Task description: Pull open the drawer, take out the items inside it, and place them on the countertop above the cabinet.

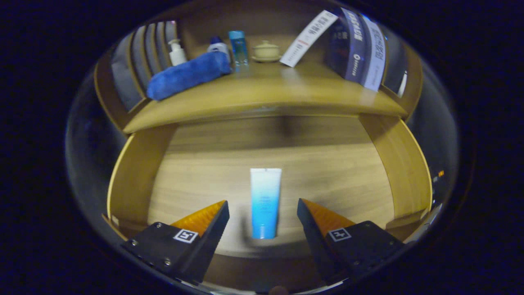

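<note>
While the drawer (131, 180) stands open, the tongs (263, 209) hang spread around the tube (265, 200).

My gripper (263, 209) hangs spread wide, and both fingers are cut off at their bases, so what carries them is hidden. The tube (265, 203) lies between the tips in the drawer (131, 180); its print is too small to tell (a pale smear). The drawer's far end is shadowed under the countertop (266, 96). The rolled towel (188, 74) hides the bottle's (217, 44) lower half.
</note>
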`<state>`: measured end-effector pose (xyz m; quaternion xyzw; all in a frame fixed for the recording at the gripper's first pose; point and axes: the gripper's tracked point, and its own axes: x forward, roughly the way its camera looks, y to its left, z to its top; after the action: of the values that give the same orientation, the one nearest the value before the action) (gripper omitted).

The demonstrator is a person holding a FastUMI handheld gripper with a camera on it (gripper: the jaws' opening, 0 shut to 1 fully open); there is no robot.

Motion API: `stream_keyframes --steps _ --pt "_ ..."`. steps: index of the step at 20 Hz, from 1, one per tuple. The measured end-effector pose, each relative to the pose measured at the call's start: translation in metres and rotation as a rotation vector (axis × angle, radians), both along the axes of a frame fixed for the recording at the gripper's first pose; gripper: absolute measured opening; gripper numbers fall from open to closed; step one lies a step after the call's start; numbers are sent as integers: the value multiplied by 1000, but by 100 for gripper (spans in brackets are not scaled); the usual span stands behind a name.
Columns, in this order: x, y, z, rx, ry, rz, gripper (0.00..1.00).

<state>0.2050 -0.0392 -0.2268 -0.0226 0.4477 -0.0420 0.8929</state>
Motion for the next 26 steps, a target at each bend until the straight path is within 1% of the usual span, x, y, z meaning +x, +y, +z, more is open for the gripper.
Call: stream_keyframes --steps 1,3,4,5,6,8,11,13,14,17,19,22,25,26 --pt "1 4 -5 37 28 4 99" --pt "-1 15 -14 106 83 4 89" --pt "1 9 -20 88 105 -13 85" --pt "-1 3 -25 63 135 -29 84" --pt "-2 1 -29 58 162 -37 77" --pt "2 -3 -33 30 157 -50 64" --pt "5 -7 -29 -76 134 3 43" --pt "6 -11 -30 -89 115 -7 43" --pt "6 -11 -22 -72 89 -12 39" --pt "8 -7 0 60 -5 -65 39" --pt "1 -1 11 132 -41 -71 38" --pt "-8 2 31 171 -129 -48 39" --pt "-18 23 63 307 -294 1 38" --pt "-24 24 71 306 -340 14 38"
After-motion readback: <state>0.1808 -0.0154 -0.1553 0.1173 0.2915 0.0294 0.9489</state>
